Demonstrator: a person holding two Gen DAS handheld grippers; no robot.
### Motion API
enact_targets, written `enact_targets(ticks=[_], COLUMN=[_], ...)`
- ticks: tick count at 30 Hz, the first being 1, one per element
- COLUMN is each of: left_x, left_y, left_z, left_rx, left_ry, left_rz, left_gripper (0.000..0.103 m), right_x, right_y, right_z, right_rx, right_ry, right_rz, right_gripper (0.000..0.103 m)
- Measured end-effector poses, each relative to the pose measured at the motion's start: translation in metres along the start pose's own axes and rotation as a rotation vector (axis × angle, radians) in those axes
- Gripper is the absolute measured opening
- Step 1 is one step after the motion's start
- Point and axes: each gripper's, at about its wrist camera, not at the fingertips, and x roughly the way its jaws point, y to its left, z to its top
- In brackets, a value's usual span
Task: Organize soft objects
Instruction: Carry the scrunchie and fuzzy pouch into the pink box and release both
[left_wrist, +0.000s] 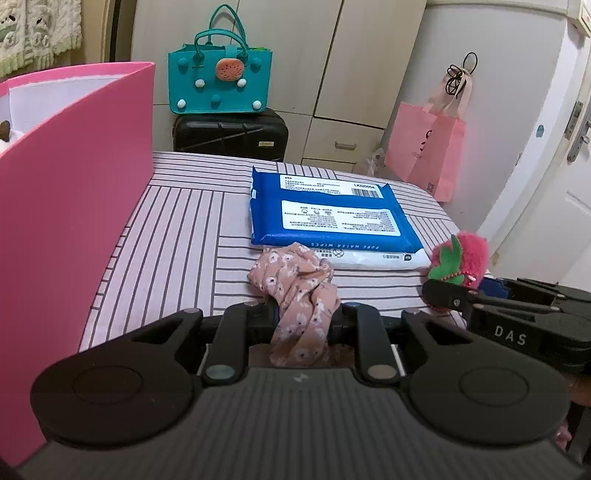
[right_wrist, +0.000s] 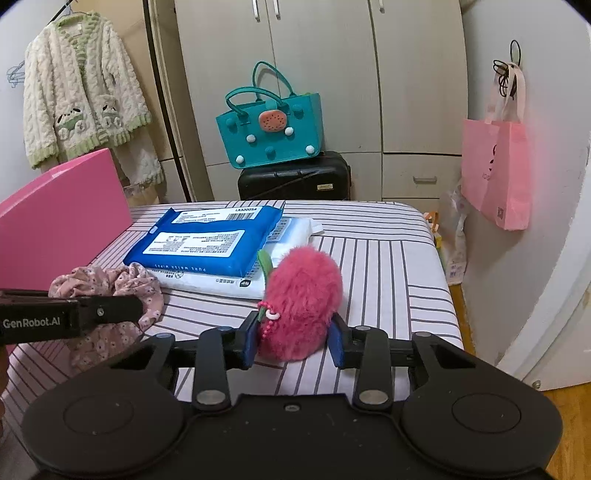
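The scrunchie (left_wrist: 295, 295) is pink with little flowers. The fluffy strawberry (right_wrist: 303, 302) is red. The cloth (left_wrist: 177, 229) has pink stripes.

Both grippers clamped, pointing downward.
Left gripper (left_wrist: 301, 317) is pinched tight on cloth; right gripper (right_wrist: 293, 341) squeezes something fluffy, alongside.

Pink box (left_wrist: 74, 206) cropped at frame edge

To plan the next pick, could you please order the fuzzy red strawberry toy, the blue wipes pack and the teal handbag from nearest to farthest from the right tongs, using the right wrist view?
1. Strawberry toy: between the right tongs.
2. Wipes pack: ahead, left, on the bed.
3. Teal handbag: farthest, atop the black suitcase.
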Motion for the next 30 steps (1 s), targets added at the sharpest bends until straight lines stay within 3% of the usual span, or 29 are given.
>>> enact_targets(ticks=[9, 16, 30], left_x=[-0.006, -0.02, -0.073], left_y=[-0.007, -0.003, 0.012], left_z=[-0.001, -0.008, -0.013], left_rx=[-0.004, -0.02, -0.002], left_ry=[0.04, 0.073, 0.144], left_rz=[0.012, -0.03, -0.121], left_gripper=[0.019, 0.019, 0.019], right_x=[-0.014, -0.034, -0.067], right_y=[0.004, 0.016, 0.052], right_z=[-0.003, -0.008, -0.011], right_rx=[0.04, 0.064, 0.078], right_ry=[0.037, 0.048, 0.103], right_rz=[-0.014, 0.004, 0.153], right_gripper=[0.037, 0.038, 0.039])
